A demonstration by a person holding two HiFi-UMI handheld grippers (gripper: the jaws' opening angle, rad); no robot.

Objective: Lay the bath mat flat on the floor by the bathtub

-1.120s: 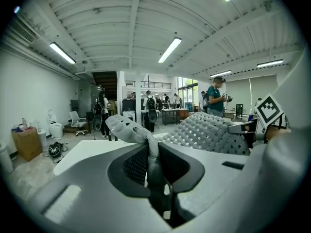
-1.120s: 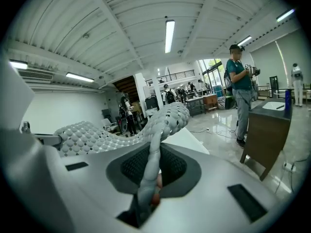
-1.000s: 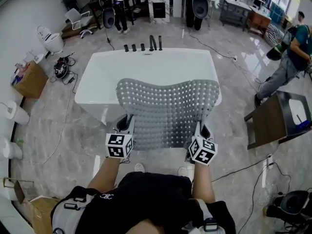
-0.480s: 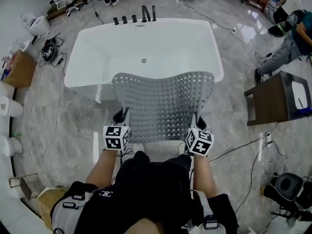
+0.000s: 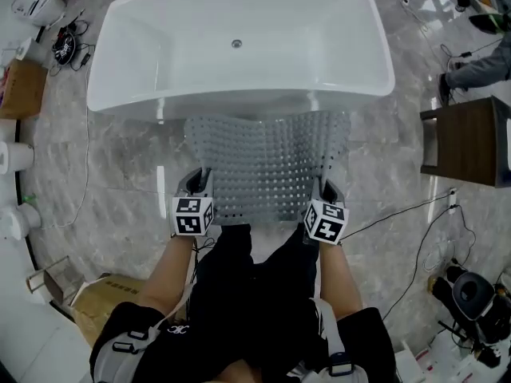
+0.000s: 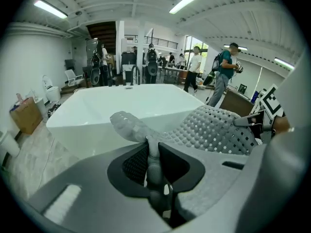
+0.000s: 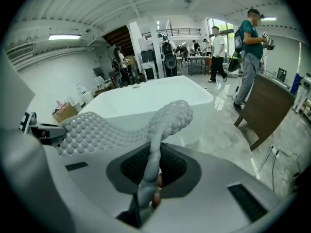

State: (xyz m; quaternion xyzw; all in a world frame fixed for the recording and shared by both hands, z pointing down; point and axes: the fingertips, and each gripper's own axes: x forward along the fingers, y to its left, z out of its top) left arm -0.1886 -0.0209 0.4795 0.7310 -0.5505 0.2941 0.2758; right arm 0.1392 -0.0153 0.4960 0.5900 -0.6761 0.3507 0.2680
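Note:
A grey bath mat (image 5: 267, 166) with rows of holes and bumps hangs spread between my two grippers, in front of the white bathtub (image 5: 239, 46). My left gripper (image 5: 199, 183) is shut on the mat's near left corner, and my right gripper (image 5: 326, 190) is shut on its near right corner. The mat's far edge lies close to the tub's near wall, low over the marble floor. In the left gripper view the bath mat (image 6: 204, 130) is pinched upright between the jaws. In the right gripper view a curled fold of the bath mat (image 7: 167, 123) rises from the jaws.
A dark wooden table (image 5: 471, 138) stands to the right of the tub. A black cable (image 5: 399, 218) trails over the floor at the right. A cardboard box (image 5: 22, 86) and white rolls (image 5: 14, 158) sit at the left. People stand far behind the bathtub (image 6: 136, 106).
Both grippers have sunk with the mat, which has come down from over the tub's rim to the floor side of the tub. The person has bent lower.

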